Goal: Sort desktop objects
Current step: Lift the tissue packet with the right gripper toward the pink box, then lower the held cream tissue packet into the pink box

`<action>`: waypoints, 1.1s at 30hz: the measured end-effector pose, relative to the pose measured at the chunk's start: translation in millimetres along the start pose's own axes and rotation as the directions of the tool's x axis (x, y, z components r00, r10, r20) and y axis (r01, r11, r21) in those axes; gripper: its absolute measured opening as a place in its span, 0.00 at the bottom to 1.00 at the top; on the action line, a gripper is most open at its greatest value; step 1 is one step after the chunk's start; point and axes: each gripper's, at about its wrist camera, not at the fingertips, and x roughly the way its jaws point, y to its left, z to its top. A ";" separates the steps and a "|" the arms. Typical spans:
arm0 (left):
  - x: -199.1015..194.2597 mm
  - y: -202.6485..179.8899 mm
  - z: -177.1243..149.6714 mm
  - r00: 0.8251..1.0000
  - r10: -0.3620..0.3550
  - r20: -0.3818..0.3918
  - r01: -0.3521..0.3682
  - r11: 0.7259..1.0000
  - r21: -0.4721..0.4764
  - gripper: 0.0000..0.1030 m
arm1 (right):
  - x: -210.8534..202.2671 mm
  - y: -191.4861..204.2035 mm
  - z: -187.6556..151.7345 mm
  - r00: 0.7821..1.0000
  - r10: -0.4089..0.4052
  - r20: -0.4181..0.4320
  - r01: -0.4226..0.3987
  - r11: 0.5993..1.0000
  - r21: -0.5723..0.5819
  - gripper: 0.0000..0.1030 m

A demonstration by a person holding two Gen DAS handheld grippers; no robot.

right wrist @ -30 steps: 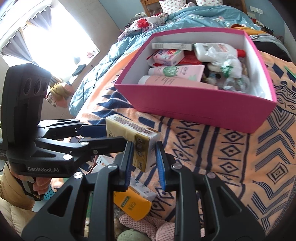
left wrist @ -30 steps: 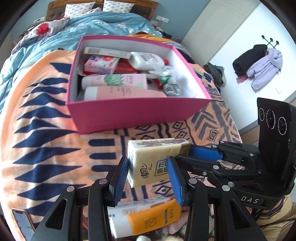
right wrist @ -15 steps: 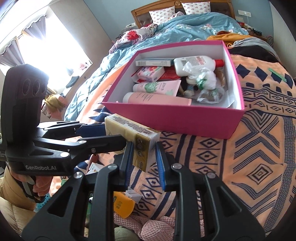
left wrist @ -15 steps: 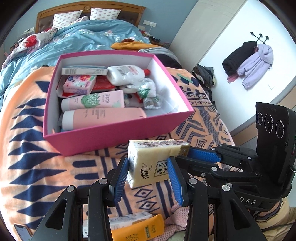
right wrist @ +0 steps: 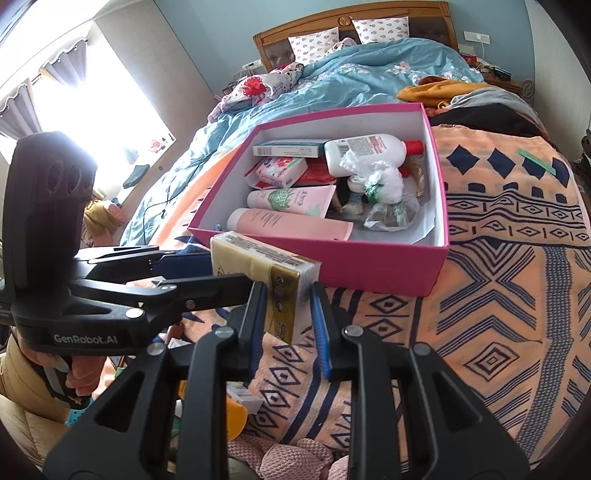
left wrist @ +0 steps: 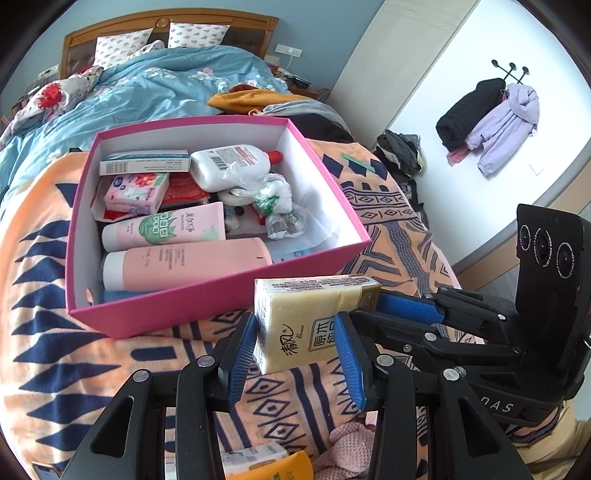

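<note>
Blue-grey far wall (left wrist: 229, 14), wooden headboard (right wrist: 354, 26) with two spotted pillows (left wrist: 188, 35), rumpled blue duvet (left wrist: 162, 85), orange patterned blanket (right wrist: 517, 266) nearer, bright curtained window (right wrist: 62, 103) at left, coats on wall hooks (left wrist: 491, 118) at right

Bed (left wrist: 122, 92) carries orange-navy patterned blanket (left wrist: 44, 332) across near half, blue quilt (left wrist: 155, 85) behind. Pink box (left wrist: 207, 295) sits on blanket. Green strip (right wrist: 537, 161) lies on blanket beyond box. Orange tube (left wrist: 295, 466), small carton (left wrist: 255, 458), pink knit cloth (left wrist: 351, 443) at near edge.
</note>
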 end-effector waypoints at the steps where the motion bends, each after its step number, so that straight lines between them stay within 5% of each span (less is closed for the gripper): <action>1: 1.2 -0.6 2.4 1.000 -0.005 0.000 0.005 1.000 0.001 0.42 | -0.9 -1.4 1.2 1.000 -0.006 0.003 0.006 1.000 -0.001 0.26; 33: 24.1 -8.8 58.4 1.000 -0.024 0.019 0.024 1.000 -0.006 0.42 | -5.5 -35.7 42.5 0.996 -0.073 0.059 0.074 0.997 -0.019 0.26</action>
